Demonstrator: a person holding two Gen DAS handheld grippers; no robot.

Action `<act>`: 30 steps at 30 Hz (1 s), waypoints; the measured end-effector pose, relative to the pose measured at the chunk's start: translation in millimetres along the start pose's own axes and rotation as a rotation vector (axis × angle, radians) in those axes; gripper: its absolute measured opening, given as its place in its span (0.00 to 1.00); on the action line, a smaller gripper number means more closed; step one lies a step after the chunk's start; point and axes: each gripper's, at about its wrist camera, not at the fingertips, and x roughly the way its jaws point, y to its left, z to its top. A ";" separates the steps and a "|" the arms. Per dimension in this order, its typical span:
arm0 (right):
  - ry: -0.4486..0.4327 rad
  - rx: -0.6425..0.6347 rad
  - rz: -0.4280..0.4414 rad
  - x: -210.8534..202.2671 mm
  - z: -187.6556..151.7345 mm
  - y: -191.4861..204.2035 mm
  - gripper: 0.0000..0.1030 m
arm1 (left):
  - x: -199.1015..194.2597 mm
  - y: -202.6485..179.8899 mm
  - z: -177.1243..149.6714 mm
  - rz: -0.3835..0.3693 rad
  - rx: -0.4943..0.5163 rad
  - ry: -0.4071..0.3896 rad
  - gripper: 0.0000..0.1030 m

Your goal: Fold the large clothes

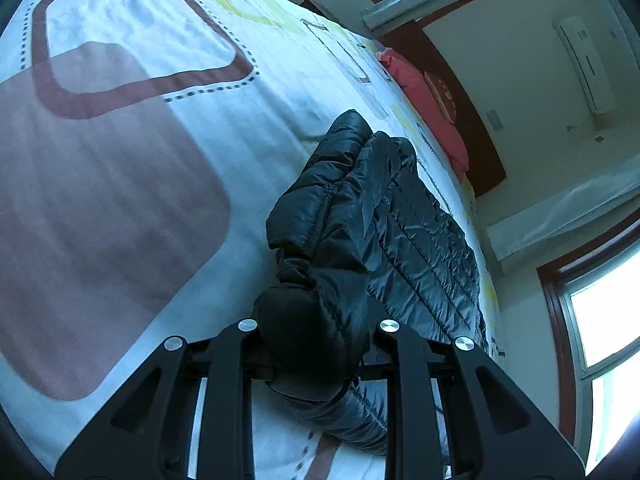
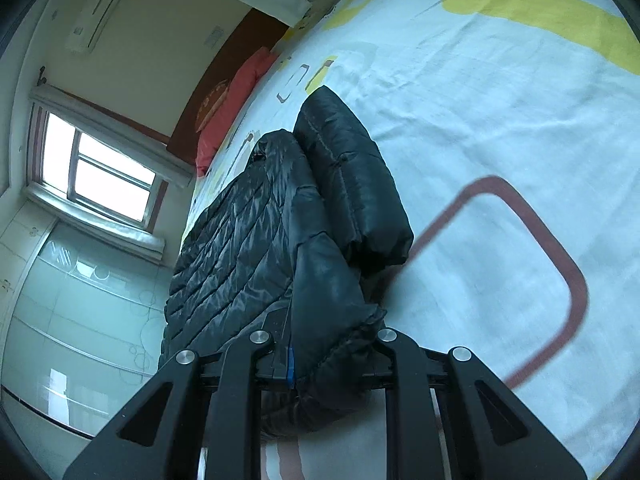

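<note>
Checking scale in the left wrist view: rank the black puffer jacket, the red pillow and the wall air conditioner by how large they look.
1. Black puffer jacket, by far the largest, though nearest the camera.
2. Red pillow.
3. Wall air conditioner, close to the pillow in apparent size; fisheye stretching makes that order unsure.

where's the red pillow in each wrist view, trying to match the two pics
Left wrist view: the red pillow sits upper right, at the far end of the bed, beyond the black puffer jacket.
Right wrist view: the red pillow sits upper left, again beyond the jacket.
Shared landmark: the wall air conditioner.
</note>
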 end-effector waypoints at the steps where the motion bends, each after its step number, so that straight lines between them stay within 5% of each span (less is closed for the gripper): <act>1: 0.001 -0.012 -0.001 0.4 0.6 0.6 0.19 | 0.3 2.0 -0.2 -0.005 0.004 0.001 0.25; 9: -0.035 0.029 0.005 2.4 13.8 -5.3 0.36 | -9.7 13.6 2.8 0.020 -0.063 -0.026 0.65; 12: -0.072 0.047 -0.004 -6.5 14.3 -12.6 0.50 | -14.3 22.5 5.4 0.027 -0.090 -0.038 0.66; 14: -0.068 0.045 0.003 -8.0 16.1 -16.3 0.50 | -12.0 27.3 7.8 0.021 -0.103 -0.030 0.64; 17: -0.058 0.042 -0.007 -5.1 19.0 -21.5 0.33 | -4.9 30.0 7.3 0.026 -0.073 -0.006 0.43; 20: -0.035 0.086 0.005 1.9 17.6 -32.8 0.26 | 0.0 28.9 6.8 0.045 -0.039 0.000 0.36; 24: -0.012 0.094 0.022 -0.6 20.0 -35.9 0.27 | -3.2 20.0 8.8 0.097 0.049 0.004 0.43; 26: -0.011 0.078 0.002 -6.4 22.1 -33.5 0.29 | -11.1 13.9 10.2 0.163 0.110 -0.009 0.61; 30: -0.025 0.003 -0.086 -23.6 23.2 -24.9 0.29 | -26.0 5.4 12.2 0.243 0.201 -0.006 0.64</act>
